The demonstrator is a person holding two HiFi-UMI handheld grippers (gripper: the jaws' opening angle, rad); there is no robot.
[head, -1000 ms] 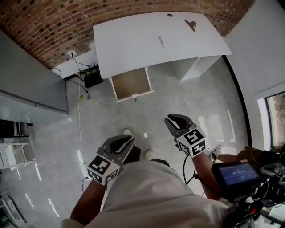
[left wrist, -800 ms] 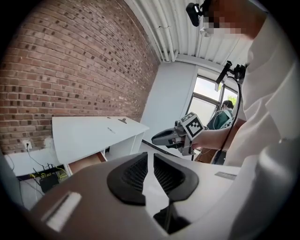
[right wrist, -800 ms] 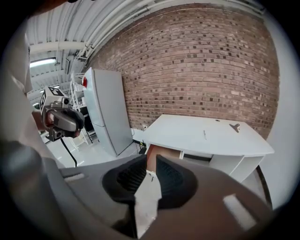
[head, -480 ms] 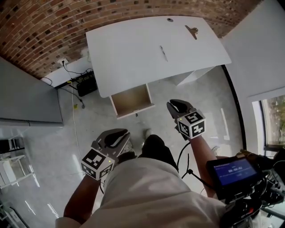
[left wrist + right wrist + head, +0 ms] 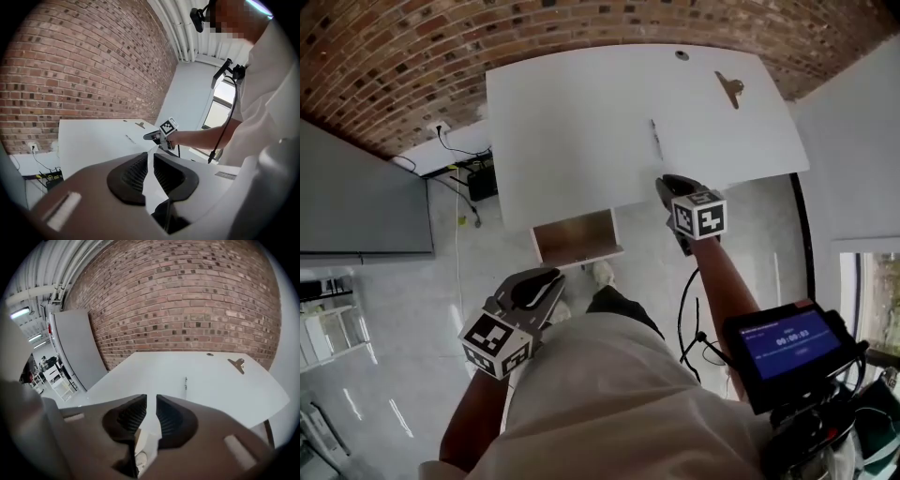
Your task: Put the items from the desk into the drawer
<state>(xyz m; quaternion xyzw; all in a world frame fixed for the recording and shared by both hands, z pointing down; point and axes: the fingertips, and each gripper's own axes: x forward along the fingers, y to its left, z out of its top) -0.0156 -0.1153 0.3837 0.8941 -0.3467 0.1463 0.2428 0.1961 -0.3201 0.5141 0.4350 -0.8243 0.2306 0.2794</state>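
Note:
A white desk (image 5: 581,112) carries a thin pen (image 5: 655,139) near the middle and a bronze binder clip (image 5: 730,87) at the far right. The pen (image 5: 185,383) and the clip (image 5: 237,363) also show in the right gripper view. Below the desk's front edge a wooden drawer (image 5: 577,234) stands pulled open, its inside bare. My right gripper (image 5: 663,181) hovers at the desk's front edge, short of the pen, shut and holding nothing. My left gripper (image 5: 553,277) hangs low over the floor, near the drawer, shut with nothing in it.
A round cable hole (image 5: 682,55) sits at the desk's back edge. A grey cabinet (image 5: 356,197) stands to the left, with a power strip and cables (image 5: 478,173) on the floor beside the brick wall. A monitor rig (image 5: 783,342) hangs by my right side.
The person has stepped closer to the desk. My right gripper rose and reached forward to the desk's front edge. My left gripper stayed low, close to the body.

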